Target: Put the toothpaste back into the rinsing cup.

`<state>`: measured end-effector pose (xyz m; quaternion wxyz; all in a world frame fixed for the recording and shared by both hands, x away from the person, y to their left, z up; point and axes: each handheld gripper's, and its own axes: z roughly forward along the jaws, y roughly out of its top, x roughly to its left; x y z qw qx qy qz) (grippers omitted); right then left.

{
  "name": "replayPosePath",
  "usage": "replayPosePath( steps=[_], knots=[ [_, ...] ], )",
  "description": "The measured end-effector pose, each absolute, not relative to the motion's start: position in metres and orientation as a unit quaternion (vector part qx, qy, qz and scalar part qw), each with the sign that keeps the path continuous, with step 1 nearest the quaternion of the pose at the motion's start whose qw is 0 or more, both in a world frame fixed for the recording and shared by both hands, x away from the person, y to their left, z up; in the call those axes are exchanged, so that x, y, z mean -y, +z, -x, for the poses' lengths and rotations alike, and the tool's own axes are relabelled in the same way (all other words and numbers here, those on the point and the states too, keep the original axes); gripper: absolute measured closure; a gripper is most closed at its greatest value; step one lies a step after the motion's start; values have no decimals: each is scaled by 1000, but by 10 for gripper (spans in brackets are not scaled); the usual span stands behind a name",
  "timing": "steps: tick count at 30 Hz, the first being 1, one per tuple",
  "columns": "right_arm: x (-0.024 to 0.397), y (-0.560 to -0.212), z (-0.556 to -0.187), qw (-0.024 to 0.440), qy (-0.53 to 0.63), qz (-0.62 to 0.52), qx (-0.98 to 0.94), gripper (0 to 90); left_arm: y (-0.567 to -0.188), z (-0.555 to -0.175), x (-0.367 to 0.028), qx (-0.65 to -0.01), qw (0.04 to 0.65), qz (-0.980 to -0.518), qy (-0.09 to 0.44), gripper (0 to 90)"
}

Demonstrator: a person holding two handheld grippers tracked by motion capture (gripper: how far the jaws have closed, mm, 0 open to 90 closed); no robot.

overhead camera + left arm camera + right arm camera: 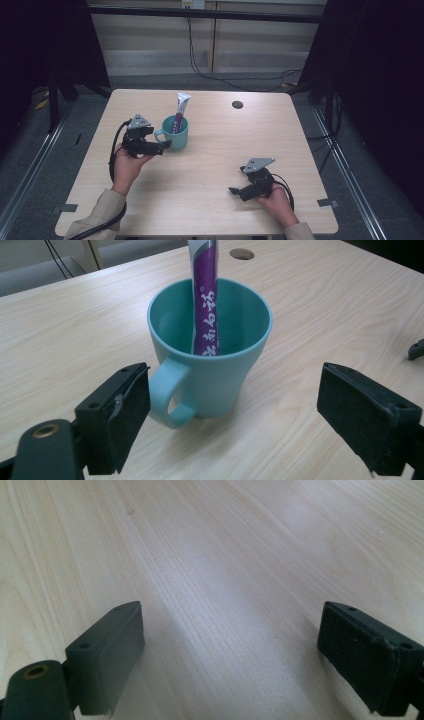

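While our left gripper [232,425] gapes wide just short of the teal ceramic mug [212,347], handle facing it, the purple toothpaste tube [205,305] stands upright inside; our right gripper [230,655], also wide, idles well apart on the wooden counter [215,170].

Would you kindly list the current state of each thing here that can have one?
Teal mug: upright on the table, handle towards the left gripper, not gripped.
Purple tube: standing in the mug, leaning on its rim.
Left gripper: open, jaws either side of the mug, apart from it.
Right gripper: open, holding nothing, low over bare table.
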<state>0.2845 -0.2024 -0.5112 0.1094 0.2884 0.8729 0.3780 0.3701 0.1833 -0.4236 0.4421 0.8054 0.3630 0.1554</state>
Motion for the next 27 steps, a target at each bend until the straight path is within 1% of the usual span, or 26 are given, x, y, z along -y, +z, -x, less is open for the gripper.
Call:
replayPosePath(
  steps=[10,27],
  knots=[
    [202,-511,-284,110,378,-288,-873,108,-439,-359,-193,-368,440,-806,148,135],
    [202,-511,-285,110,378,-288,-873,108,-472,-346,-200,-366,415,-822,138,128]
  ],
)
